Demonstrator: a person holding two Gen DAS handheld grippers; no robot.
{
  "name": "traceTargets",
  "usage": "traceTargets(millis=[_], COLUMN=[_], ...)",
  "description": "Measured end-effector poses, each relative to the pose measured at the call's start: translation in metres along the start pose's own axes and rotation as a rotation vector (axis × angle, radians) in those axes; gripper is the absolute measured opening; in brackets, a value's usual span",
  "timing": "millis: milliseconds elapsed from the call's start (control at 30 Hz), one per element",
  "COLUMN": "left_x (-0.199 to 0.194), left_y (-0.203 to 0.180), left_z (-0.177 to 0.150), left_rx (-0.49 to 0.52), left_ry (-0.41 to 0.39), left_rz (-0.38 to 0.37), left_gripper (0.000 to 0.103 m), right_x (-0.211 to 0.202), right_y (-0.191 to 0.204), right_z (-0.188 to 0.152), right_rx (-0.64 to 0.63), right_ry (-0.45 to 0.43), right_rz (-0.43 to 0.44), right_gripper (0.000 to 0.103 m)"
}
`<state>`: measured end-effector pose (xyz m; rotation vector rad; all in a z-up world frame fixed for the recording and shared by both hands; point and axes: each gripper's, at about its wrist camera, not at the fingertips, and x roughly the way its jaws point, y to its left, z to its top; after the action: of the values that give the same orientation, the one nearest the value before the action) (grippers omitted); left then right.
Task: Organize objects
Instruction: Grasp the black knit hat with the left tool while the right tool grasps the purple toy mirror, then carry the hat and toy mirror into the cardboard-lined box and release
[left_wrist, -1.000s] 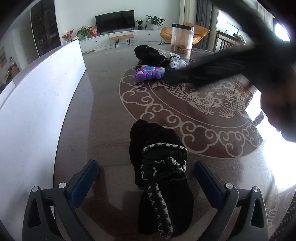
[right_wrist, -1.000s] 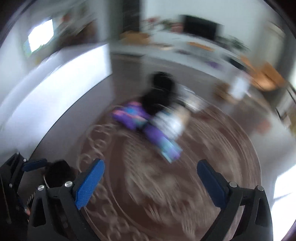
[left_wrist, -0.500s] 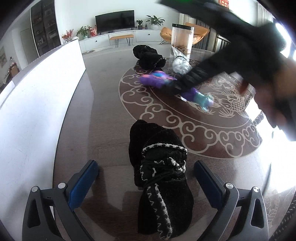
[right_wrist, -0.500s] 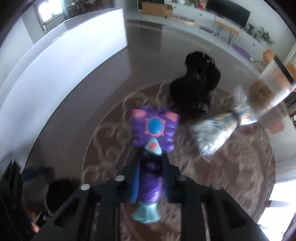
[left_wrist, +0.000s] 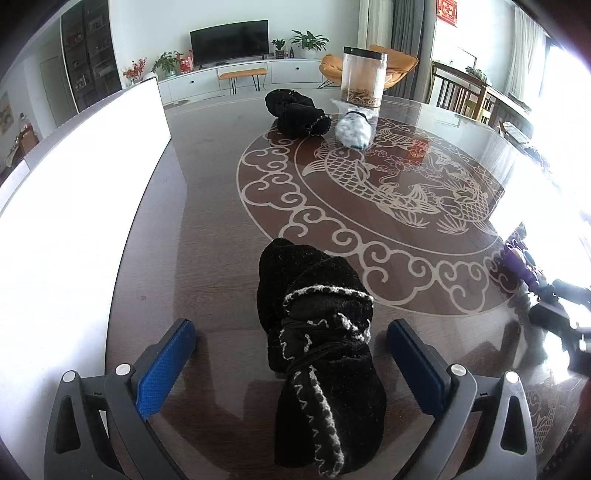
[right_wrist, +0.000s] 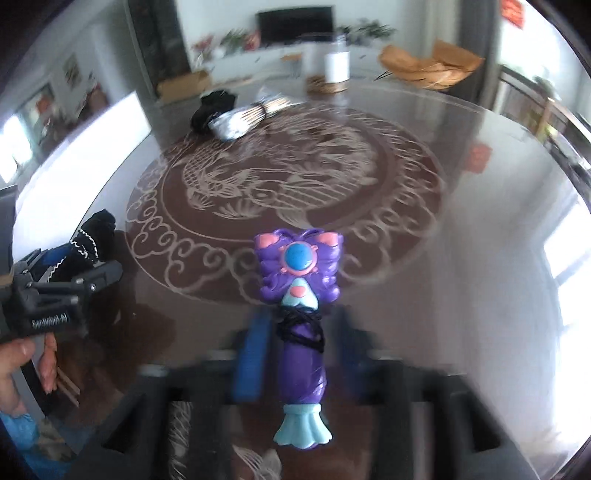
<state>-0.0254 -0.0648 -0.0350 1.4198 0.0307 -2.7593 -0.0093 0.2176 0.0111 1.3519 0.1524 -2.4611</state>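
Left gripper (left_wrist: 291, 354): dark grey frame, silver screws, blue textured pads on fingers (left_wrist: 164, 363). Right gripper (right_wrist: 299, 354): same blue pads, blurred. Bare-skinned left hand (right_wrist: 22, 365); white lettering on housing.

I count two black knitted pouches with white stitching on the tabletop, one near (left_wrist: 317, 354) and one far (left_wrist: 295, 112). I see one purple plastic mermaid toy (right_wrist: 301, 317), one clear bag of white pieces (left_wrist: 352, 127), and one clear cylindrical jar (left_wrist: 364, 79).

Knit pouch (left_wrist: 317, 332) near table (left_wrist: 207, 229) edge; second pouch (left_wrist: 295, 112) far side, bag (left_wrist: 352, 127) beside it, jar (left_wrist: 364, 79) behind.
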Motion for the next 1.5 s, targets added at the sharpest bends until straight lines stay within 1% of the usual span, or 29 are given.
traceTargets(millis=[33,67,100,167,200,233,267,367,467,500,567,1500], left_x=[0.000,0.000,0.000,0.000,0.000,0.000,0.000,0.000,-0.001,0.000,0.000,0.000], left_y=[0.000,0.000,0.000,0.000,0.000,0.000,0.000,0.000,0.001,0.000,0.000,0.001], left_z=[0.000,0.000,0.000,0.000,0.000,0.000,0.000,0.000,0.000,0.000,0.000,0.000], left_rx=[0.000,0.000,0.000,0.000,0.000,0.000,0.000,0.000,0.000,0.000,0.000,0.000], left_ry=[0.000,0.000,0.000,0.000,0.000,0.000,0.000,0.000,0.000,0.000,0.000,0.000], left_rz=[0.000,0.000,0.000,0.000,0.000,0.000,0.000,0.000,0.000,0.000,0.000,0.000], left_gripper=[0.103,0.103,0.103,0.103,0.103,0.103,0.103,0.103,0.103,0.103,0.103,0.103], right_x=[-0.001,-0.003,-0.006,-0.006,0.004,0.005,0.011,0.012,0.007,0.017,0.022,0.020], right_y=[0.006,0.007,0.006,0.009,0.011,0.013,0.015,0.016,0.013,0.016,0.018,0.018], right_z=[0.001,-0.003,-0.005,-0.004,0.003,0.004,0.007,0.010,0.002,0.001,0.003,0.004], right_rx=[0.017,0.032,0.039,0.028,0.014,0.002,-0.014,-0.011,-0.008,-0.009,-0.009,-0.016], right_ry=[0.000,-0.007,-0.037,-0.051,-0.050,-0.044,-0.035,-0.044,-0.049,-0.049,-0.050,-0.048], right_rz=[-0.024,-0.035,-0.041,-0.053,-0.058,-0.062,-0.077,-0.083,-0.088,-0.088,-0.089,-0.085], right_gripper=[0.093,0.093,0.093,0.097,0.102,0.103,0.103,0.103,0.103,0.103,0.103,0.103])
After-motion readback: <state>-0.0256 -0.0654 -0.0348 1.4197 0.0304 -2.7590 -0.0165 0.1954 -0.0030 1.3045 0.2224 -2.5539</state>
